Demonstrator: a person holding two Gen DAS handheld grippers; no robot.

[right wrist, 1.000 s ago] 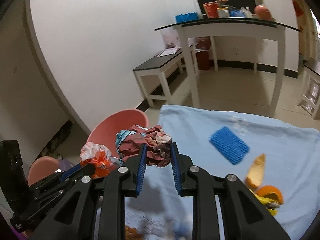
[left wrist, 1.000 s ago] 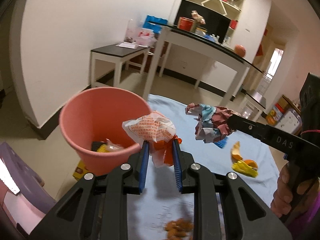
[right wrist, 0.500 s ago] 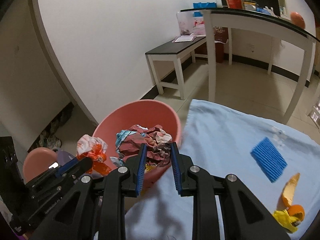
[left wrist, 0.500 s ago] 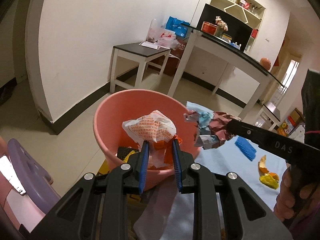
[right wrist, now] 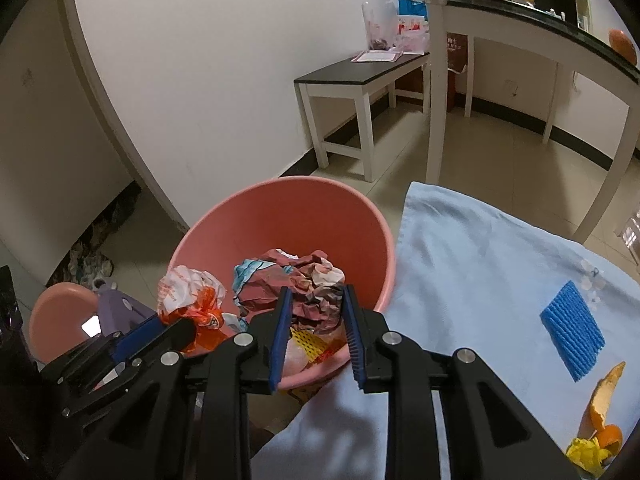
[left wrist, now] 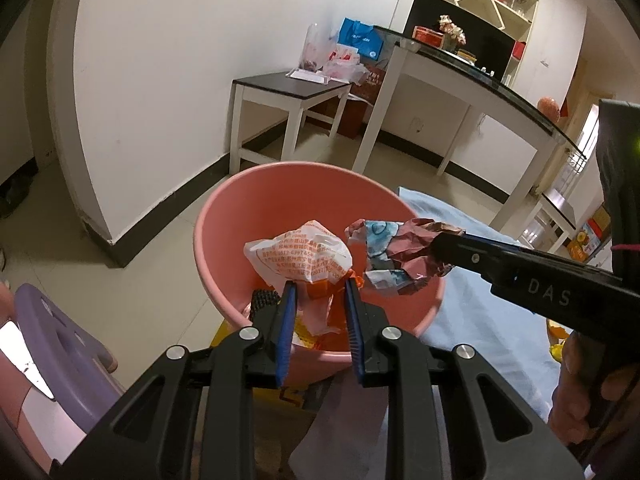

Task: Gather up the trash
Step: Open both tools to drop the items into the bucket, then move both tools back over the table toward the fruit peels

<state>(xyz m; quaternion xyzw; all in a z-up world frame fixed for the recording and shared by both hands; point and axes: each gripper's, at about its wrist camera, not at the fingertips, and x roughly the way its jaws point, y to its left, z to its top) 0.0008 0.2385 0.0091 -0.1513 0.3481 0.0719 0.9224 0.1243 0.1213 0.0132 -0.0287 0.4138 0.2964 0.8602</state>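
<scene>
A light blue cloth covers the table, and a pink bucket stands off its left edge. Over the bucket, the left tongs pinch a white and orange wrapper. The right tongs clamp a crumpled paper ball (reddish, with blue patches). Near the cloth's right edge lie a blue sponge and orange peel.

A dark-topped side table stands beside a taller white desk.
</scene>
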